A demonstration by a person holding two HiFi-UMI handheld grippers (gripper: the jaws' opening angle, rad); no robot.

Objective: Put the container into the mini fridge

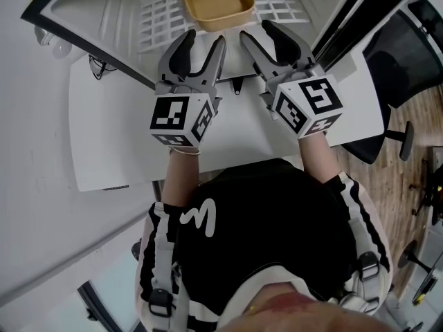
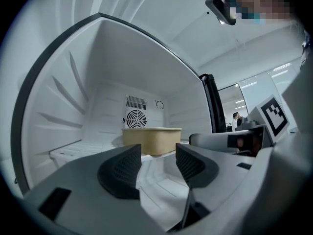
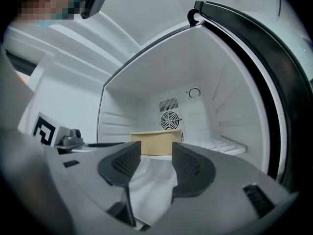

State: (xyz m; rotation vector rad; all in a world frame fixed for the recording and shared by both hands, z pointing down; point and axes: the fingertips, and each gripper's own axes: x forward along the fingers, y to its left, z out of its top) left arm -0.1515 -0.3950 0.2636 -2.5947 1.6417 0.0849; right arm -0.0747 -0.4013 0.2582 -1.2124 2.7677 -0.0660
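A tan square container rests on the white wire shelf inside the open mini fridge. It shows in the left gripper view and the right gripper view in front of the rear fan. My left gripper hovers just outside the fridge opening, open, nothing between its jaws. Beside it my right gripper is open and empty too. Both point at the container from a short way back.
The fridge stands on a white table. Its black-edged door frame runs along the right. A black office chair stands on the wood floor at far right. The person's dark top fills the lower middle.
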